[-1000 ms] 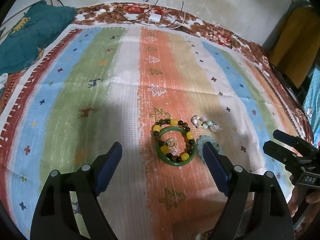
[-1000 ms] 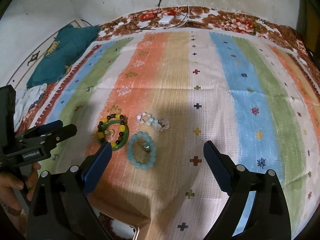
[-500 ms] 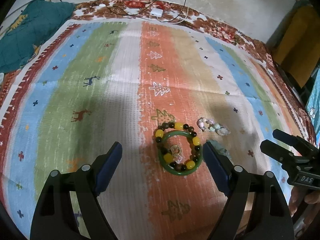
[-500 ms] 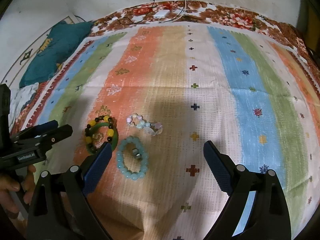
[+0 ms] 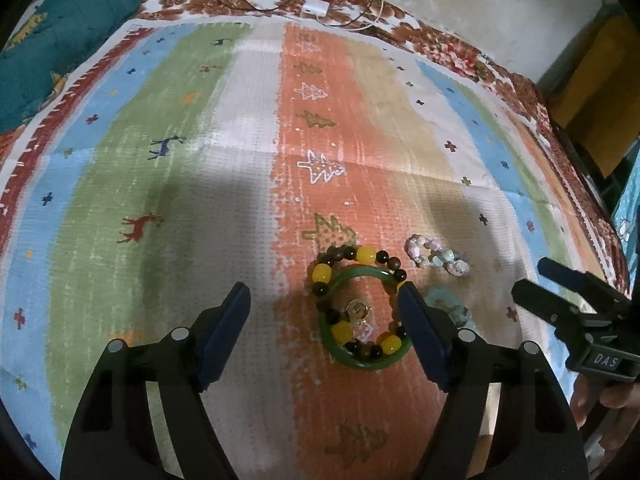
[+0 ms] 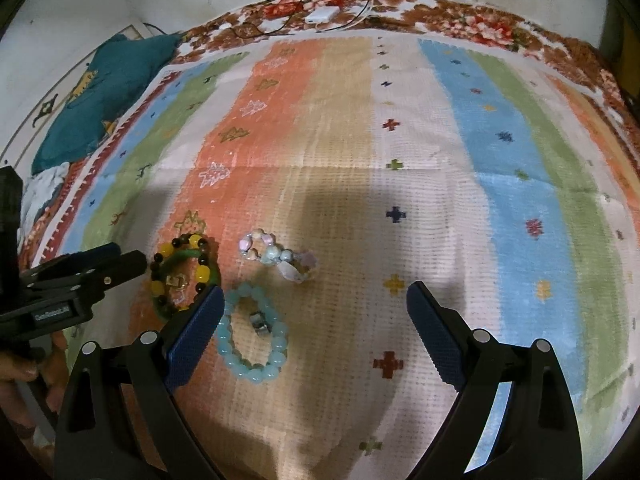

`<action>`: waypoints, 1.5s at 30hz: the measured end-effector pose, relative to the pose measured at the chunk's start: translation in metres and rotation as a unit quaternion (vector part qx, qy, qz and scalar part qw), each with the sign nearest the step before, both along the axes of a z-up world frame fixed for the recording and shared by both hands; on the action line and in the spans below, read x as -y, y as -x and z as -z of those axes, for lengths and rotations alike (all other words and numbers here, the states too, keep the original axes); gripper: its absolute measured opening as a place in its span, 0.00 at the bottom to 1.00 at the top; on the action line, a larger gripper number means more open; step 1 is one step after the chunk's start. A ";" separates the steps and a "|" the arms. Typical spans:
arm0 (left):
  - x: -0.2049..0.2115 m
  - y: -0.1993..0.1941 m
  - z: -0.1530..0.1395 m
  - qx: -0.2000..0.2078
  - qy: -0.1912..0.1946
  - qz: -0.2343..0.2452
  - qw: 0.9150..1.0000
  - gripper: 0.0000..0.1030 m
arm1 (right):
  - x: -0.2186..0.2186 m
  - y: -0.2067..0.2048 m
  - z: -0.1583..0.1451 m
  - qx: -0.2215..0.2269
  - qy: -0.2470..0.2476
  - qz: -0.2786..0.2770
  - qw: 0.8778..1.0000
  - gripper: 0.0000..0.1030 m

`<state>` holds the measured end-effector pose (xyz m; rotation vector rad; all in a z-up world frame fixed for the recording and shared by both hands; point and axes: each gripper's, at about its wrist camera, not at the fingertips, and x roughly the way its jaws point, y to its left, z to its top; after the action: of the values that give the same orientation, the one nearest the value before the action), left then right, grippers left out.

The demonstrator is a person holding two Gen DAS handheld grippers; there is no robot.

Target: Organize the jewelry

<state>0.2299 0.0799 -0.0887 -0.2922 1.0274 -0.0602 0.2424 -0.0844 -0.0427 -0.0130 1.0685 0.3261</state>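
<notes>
A green bangle (image 5: pixel 362 361) lies on the striped mat with a brown-and-yellow bead bracelet (image 5: pixel 325 272) over it and a small gold ring (image 5: pixel 359 310) inside. A pale pink-and-blue bead bracelet (image 5: pixel 436 256) lies to its right. A light-blue bead bracelet (image 6: pixel 252 334) holds a small silver ring (image 6: pixel 260 322). My left gripper (image 5: pixel 324 330) is open, empty, just short of the bangle. My right gripper (image 6: pixel 316 334) is open, empty, its left finger (image 6: pixel 196 330) beside the light-blue bracelet. The bangle also shows in the right wrist view (image 6: pixel 182 258).
The striped mat (image 6: pixel 500 160) covers a floral bedspread (image 6: pixel 460 20). A teal cloth (image 6: pixel 104 92) lies at the far left. A white charger with cables (image 5: pixel 316 8) sits at the far edge. A cardboard box corner (image 5: pixel 494 408) shows under the right finger.
Both grippers have moved forward and lower toward the jewelry. The bracelets look larger and closer. Nothing has been picked up.
</notes>
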 end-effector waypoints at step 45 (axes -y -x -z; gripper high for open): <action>0.006 -0.015 0.026 -0.029 0.001 0.034 0.999 0.09 | -0.019 -0.036 0.047 -0.041 0.033 -0.014 0.999 0.21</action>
<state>0.2451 0.0742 -0.1149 -0.2613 1.0953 -0.1144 0.2787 -0.0659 -0.0902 -0.0753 1.1606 0.3187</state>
